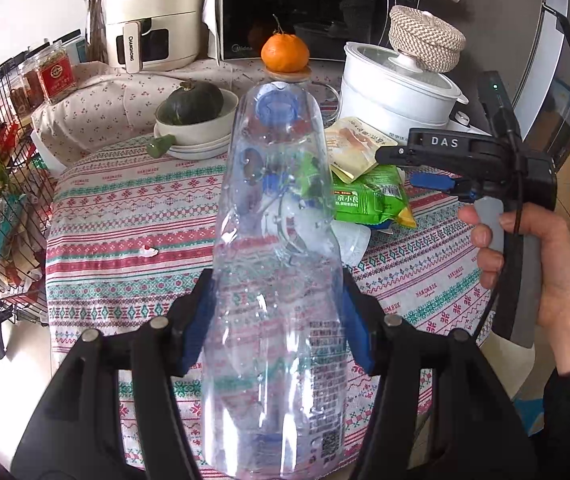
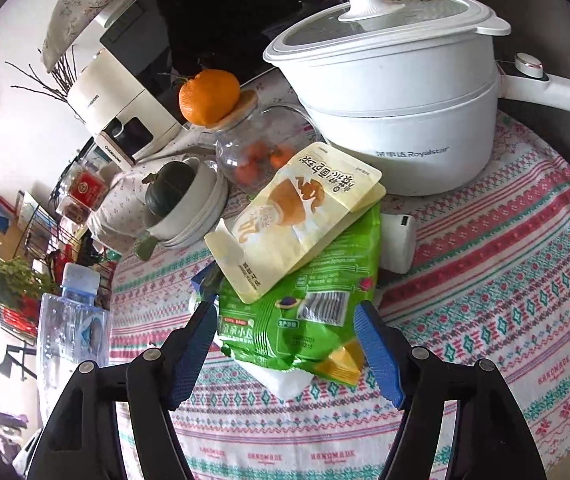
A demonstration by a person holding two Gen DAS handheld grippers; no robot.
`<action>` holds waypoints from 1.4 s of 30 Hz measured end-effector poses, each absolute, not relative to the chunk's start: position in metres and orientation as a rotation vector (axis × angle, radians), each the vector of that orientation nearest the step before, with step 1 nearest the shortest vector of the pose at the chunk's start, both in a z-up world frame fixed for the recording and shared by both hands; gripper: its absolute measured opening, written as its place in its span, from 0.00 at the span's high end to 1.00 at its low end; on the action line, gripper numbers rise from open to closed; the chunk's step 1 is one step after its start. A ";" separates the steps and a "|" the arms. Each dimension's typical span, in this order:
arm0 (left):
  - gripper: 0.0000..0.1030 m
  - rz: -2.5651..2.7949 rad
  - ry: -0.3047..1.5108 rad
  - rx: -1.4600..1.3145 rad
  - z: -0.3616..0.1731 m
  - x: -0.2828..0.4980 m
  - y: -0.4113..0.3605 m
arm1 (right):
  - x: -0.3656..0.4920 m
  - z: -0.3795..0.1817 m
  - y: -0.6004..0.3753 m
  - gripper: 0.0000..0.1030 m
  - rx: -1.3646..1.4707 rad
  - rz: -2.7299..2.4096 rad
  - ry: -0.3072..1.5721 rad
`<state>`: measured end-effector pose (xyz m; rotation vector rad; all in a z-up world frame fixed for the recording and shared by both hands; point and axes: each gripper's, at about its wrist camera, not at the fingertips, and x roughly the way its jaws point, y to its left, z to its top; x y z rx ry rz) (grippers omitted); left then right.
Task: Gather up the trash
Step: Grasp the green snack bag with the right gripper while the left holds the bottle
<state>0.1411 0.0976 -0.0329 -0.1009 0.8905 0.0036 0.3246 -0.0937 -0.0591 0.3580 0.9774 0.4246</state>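
Trash is found in two places: an empty clear plastic bottle [image 1: 273, 248] is clamped between the blue pads [image 1: 199, 332] of the left hand-held gripper [image 1: 277, 320] and raised above the counter [image 1: 125, 216], while a small heap of wrappers lies on the patterned cloth in front of the white electric pot [image 2: 401, 120]. The bottle is gripped low on its body, cap end pointing away, presumably so that it can be carried off while the other hand works. Its wall is transparent and dented, a blue cap [image 1: 277, 106] is fitted, and droplets cling inside.

The right hand-held gripper [image 2: 289, 344] is held over the heap with its jaws apart on either side of the green snack bag [image 2: 305, 320]; the pads are not seen pressing on it, so nothing is judged to be held yet. A pale yellow pouch [image 2: 301, 216] is stacked on the green bag, and something white [image 2: 285, 382] is tucked beneath, so that the pile may be taken together. The green bag looks crumpled, glossy and flat, likely empty.
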 end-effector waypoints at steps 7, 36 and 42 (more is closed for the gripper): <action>0.41 0.015 0.903 -0.119 -0.037 0.143 0.107 | 0.365 -0.088 -0.088 0.39 0.492 0.349 0.994; 0.41 0.034 0.880 -0.170 -0.031 0.138 0.123 | 0.309 -0.042 -0.076 0.75 0.189 0.434 0.911; 0.41 0.033 0.889 -0.170 -0.034 0.137 0.123 | 0.316 -0.067 -0.087 0.29 0.304 0.357 0.972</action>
